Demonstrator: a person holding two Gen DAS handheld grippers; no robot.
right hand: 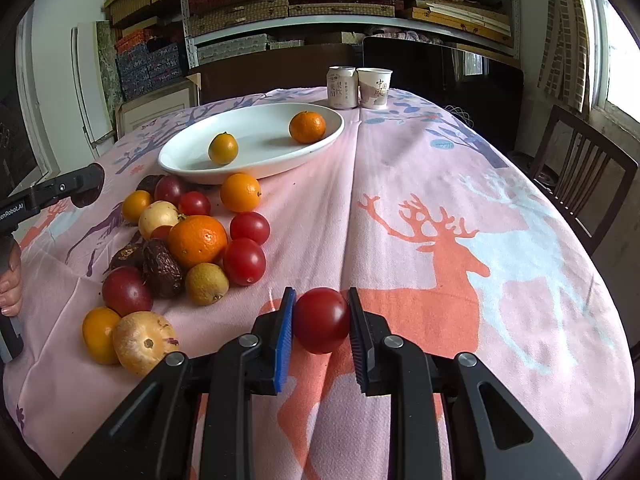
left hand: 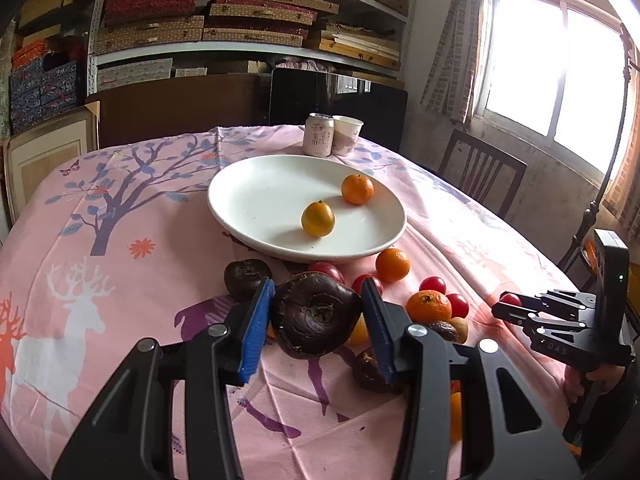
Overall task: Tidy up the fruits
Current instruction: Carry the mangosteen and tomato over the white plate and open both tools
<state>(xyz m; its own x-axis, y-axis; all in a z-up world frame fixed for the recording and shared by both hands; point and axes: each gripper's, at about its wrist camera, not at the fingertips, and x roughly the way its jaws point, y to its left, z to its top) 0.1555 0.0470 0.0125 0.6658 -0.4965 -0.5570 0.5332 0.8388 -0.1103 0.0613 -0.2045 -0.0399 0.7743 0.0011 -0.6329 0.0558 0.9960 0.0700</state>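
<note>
At the left of the scene, the left gripper (left hand: 318,320) holds a dark brown water chestnut (left hand: 316,314) between its blue pads (left hand: 256,326), lifted clear of the pink deer-print tablecloth (left hand: 80,240); both pads press on its sides. Behind it a second dark chestnut (left hand: 246,280) lies on the cloth, and another (left hand: 370,372) sits just under the right finger. Beyond these stands the white oval plate (left hand: 248,200), which holds two fruits well apart: a yellow-orange kumquat (left hand: 318,219) near its middle and a mandarin (left hand: 357,189) toward the far rim. A drink can (left hand: 319,135) and a paper cup (left hand: 347,135) stand touching at the far edge of the table.

Between plate and near edge lies the loose pile. In the right wrist view it includes a large mandarin (right hand: 197,241), cherry tomatoes (right hand: 244,261), a brown date (right hand: 162,268), a greenish-brown longan (right hand: 207,283), a dark red plum-like fruit (right hand: 127,291) and a pale peeled chestnut (right hand: 144,342). A smaller mandarin (right hand: 240,192) rests just in front of the plate rim.

To the right of the pile, the right gripper (right hand: 322,322) is closed on a red cherry tomato (right hand: 322,320), both pads against it, above the orange deer print. A wooden chair (right hand: 580,184) stands beside the table's right edge.
</note>
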